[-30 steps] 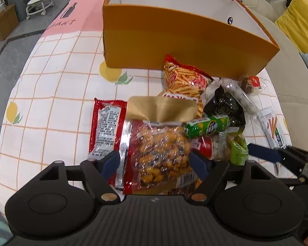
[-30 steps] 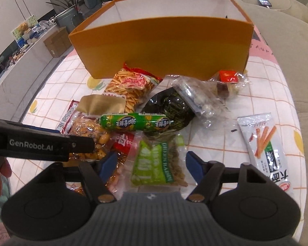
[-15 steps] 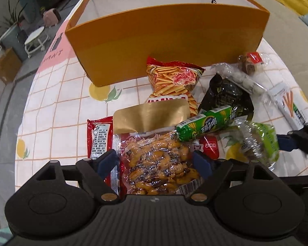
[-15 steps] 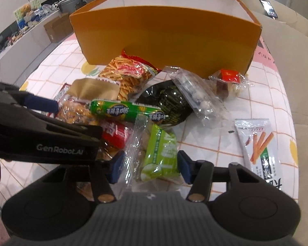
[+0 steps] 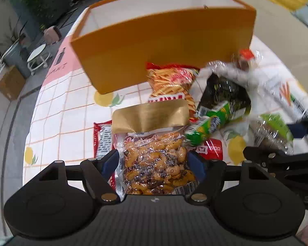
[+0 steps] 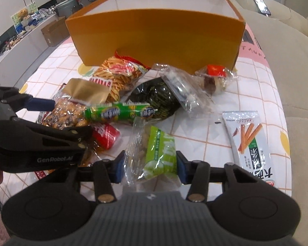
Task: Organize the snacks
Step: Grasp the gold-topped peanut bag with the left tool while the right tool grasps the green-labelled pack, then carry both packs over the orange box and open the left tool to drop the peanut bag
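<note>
A: Biggest thing first: the orange box point(image 6: 154, 34) stands at twelve o'clock from both grippers, open at the top, nothing visible inside, with the whole snack pile between it and the hands.

B: And the left gripper point(image 5: 154, 163)?

A: Blue pads spread wide on either side of the gold-topped peanut bag point(image 5: 154, 155). The bag's long axis runs six to twelve, straight along the fingers toward the box. The jaws have just been closing a little, bag between them, but I judge the pads aren't pressing it yet.

B: Right side?

A: The right gripper point(image 6: 149, 167) is pinching the green snack packet point(image 6: 160, 153); its crinkled clear wrapper bunches between the pads. Those jaws have just been closing hard onto it. The packet's length also points at twelve.

B: So who's nearer the drop?

A: The right hand, I'd say: it already holds its packet, and the box lies dead ahead.

B: What's different from a second back?

A: The green packet lay flat between wide jaws then; now it's squeezed. In the left view the box has swung rightward and the peanut bag sits more squarely between the pads.
</note>
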Motion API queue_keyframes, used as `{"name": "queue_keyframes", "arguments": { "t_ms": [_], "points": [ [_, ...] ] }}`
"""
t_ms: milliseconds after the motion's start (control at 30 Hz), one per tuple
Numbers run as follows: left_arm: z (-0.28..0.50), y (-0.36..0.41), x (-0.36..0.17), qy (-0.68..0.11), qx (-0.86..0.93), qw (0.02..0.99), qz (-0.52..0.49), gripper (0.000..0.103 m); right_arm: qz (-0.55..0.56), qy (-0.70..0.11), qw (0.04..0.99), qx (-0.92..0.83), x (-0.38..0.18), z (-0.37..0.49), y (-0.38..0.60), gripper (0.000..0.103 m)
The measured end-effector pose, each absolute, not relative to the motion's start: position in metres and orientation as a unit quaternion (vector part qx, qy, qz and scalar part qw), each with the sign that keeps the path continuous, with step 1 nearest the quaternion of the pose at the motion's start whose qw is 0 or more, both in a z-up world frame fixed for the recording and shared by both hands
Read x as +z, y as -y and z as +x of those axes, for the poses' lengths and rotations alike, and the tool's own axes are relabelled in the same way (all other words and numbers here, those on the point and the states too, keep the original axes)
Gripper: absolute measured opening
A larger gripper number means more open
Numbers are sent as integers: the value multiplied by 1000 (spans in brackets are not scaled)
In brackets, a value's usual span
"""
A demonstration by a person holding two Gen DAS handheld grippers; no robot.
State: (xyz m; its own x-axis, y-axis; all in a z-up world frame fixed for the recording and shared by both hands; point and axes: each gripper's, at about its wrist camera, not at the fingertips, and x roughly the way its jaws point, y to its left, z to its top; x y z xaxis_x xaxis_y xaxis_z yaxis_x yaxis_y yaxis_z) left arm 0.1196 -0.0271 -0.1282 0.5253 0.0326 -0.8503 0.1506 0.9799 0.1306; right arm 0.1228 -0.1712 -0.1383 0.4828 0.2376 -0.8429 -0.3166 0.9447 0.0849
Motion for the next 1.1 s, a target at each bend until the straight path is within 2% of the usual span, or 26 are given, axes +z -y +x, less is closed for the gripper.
{"name": "queue_keyframes", "arguments": {
  "t_ms": [567,867,1100],
  "points": [
    [90,-3,-52,-455,-44,889,-32,81,7,-457,869,190,-94,95,184,39],
    [115,-9,6,-402,-73,911,-45,80,-7,-406,887,221,-40,108,190,39],
    [160,-16,34,-393,-97,913,-62,80,7,-378,894,242,6,157,199,39]
  ]
}}
